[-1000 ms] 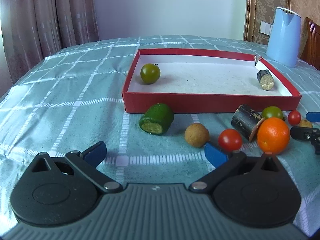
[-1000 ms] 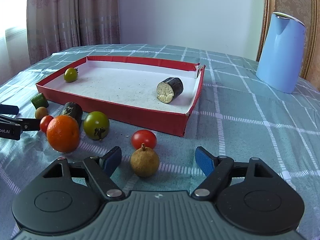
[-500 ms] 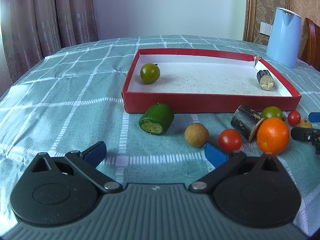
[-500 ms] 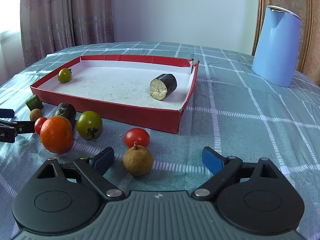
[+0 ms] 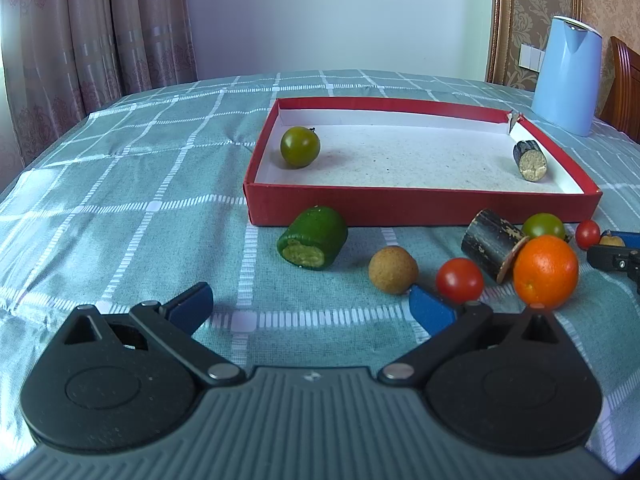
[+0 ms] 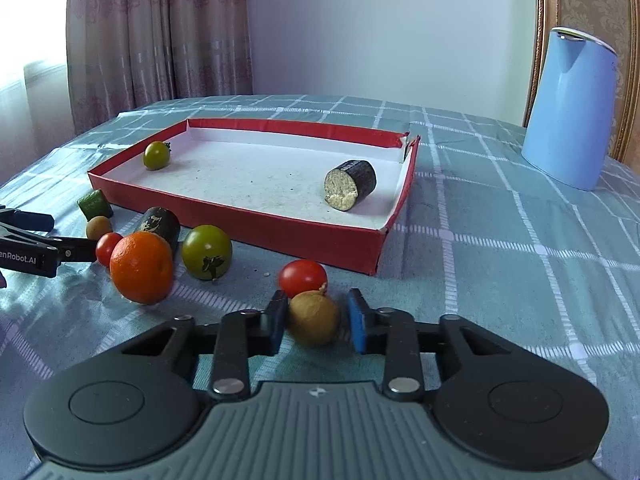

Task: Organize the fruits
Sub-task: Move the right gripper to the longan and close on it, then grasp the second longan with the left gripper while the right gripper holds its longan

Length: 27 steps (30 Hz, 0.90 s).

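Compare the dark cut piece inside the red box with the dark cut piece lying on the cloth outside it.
The dark piece in the box lies on the white floor of the red box; the dark piece on the cloth lies outside, behind the orange. The boxed one looks clean-skinned; the other shows pale scuffs. Both are dark cylinders lying on their sides.

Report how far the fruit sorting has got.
Done: a green tomato and a dark cut piece lie in the red box. In hand: the right claw has just closed on a longan. Left on the tablecloth: orange, red tomato, smaller red tomato, another green tomato, second longan, green chunk, dark cylinder.
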Motion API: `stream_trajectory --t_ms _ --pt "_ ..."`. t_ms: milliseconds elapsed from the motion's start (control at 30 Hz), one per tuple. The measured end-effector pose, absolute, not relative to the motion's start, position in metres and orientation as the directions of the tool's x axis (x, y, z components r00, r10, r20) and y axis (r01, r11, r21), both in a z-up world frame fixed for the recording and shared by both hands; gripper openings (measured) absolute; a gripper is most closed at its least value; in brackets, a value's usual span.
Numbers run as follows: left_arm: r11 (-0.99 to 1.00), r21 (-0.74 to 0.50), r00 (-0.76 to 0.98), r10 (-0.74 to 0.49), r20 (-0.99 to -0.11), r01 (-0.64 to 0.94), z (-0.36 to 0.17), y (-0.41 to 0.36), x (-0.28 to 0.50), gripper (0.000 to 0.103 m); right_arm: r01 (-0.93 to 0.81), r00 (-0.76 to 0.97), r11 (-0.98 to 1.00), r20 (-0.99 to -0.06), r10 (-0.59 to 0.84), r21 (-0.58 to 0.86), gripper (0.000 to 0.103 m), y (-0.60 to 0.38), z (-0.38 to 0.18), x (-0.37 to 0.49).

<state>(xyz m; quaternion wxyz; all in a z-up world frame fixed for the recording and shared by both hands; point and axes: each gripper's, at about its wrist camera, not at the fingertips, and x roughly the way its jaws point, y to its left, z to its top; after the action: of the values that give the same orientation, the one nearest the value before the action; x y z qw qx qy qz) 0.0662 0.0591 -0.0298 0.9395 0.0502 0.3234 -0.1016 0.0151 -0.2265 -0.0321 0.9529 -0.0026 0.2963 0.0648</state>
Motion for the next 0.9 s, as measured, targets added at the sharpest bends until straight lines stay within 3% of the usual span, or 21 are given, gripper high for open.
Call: stream_trajectory --t_ms 133,367,633,833,900 --pt "0.965 0.037 0.78 -0.188 -0.597 0.261 -0.028 0.056 0.062 0.103 -0.123 0.814 0.99 -0.563 0.14 0.07 0.026 -0.232 -0.032 0.015" --pt "0.961 0.124 0.799 -0.13 -0.587 0.248 -0.028 0.041 0.061 0.103 -0.122 0.817 0.992 -0.564 0.118 0.032 0.026 -0.228 -0.033 0.014" --pt "0.986 0.077 0.783 -0.069 -0.619 0.148 -0.027 0.038 0.078 0.102 -0.122 0.817 0.992 -0.564 0.121 0.037 0.026 -0.23 -0.032 0.014" --pt "0.989 0.027 0.788 -0.097 -0.608 0.143 -0.025 0.032 0.075 0.079 -0.122 0.817 0.992 -0.564 0.122 0.039 0.026 -0.229 -0.032 0.014" --pt "0.984 0.027 0.793 -0.123 -0.597 0.174 -0.024 0.029 0.072 0.059 -0.121 0.817 0.992 -0.564 0.122 0.038 0.026 -0.229 -0.032 0.014"
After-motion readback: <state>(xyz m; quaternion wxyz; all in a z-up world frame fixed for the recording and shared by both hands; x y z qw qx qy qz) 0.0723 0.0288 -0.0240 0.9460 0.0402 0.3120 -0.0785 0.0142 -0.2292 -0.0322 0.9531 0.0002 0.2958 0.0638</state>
